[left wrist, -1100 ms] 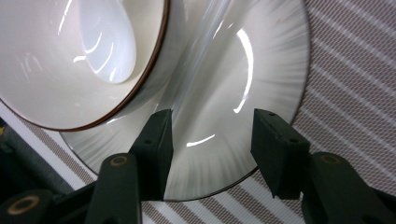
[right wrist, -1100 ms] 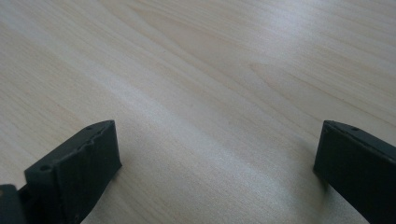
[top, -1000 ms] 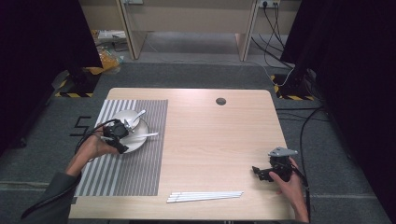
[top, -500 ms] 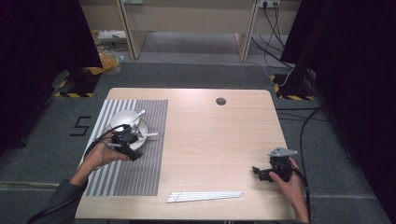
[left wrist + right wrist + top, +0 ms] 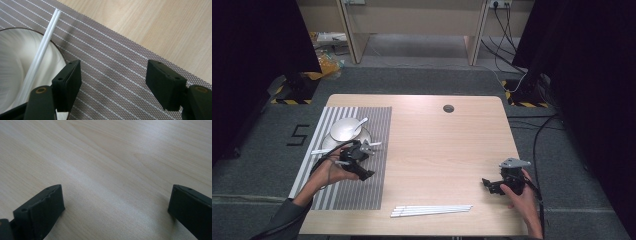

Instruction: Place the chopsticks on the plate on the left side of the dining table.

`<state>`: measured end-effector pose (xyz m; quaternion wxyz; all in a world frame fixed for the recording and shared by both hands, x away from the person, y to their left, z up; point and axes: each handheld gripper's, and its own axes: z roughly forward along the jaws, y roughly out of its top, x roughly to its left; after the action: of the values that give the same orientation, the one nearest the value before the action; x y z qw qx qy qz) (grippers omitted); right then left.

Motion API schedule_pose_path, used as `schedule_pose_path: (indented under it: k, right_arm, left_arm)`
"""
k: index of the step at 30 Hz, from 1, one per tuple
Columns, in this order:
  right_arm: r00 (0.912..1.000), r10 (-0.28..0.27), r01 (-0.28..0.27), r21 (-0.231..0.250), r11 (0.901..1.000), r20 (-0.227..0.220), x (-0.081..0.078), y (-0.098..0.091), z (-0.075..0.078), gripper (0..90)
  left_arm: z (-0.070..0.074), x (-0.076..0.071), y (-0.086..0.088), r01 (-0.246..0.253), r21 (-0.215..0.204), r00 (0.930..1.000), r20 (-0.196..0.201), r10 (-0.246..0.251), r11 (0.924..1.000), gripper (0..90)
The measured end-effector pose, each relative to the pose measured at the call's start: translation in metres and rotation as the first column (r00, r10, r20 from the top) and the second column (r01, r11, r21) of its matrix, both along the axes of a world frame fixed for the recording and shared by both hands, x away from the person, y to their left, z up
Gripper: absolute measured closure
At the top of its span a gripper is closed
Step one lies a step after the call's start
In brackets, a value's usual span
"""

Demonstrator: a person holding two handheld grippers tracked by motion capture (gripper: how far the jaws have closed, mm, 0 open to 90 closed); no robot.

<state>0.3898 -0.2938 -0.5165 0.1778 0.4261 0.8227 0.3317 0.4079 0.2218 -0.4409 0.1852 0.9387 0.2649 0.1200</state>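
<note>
On the striped placemat (image 5: 347,185) at the worktop's (image 5: 447,150) left, the left hand-held gripper (image 5: 113,82) has just been opening, nothing between its jaws; a pair of white chopsticks (image 5: 41,53) rests across the bowl (image 5: 15,72) beside it. Placing looks finished. Next probably comes fetching more chopsticks (image 5: 432,210) from the front edge. The right hand-held gripper (image 5: 116,207) waits open over bare wood.
</note>
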Motion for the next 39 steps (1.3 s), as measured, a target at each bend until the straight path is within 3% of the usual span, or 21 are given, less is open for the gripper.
schedule_pose_path:
  k: [18,39]
  right_arm:
    - [1.0,-0.003,0.003,0.0,1.0,-0.002,0.0,0.0,0.0,0.4]
    - [1.0,-0.002,0.002,0.001,1.0,-0.002,-0.001,0.0,0.0,0.4]
  left_arm:
    - [-0.016,-0.015,-0.017,0.042,-0.07,0.999,-0.011,-0.043,0.9967,26.6]
    - [-0.038,-0.032,-0.029,0.074,-0.104,0.9968,-0.022,-0.077,0.9918,24.8]
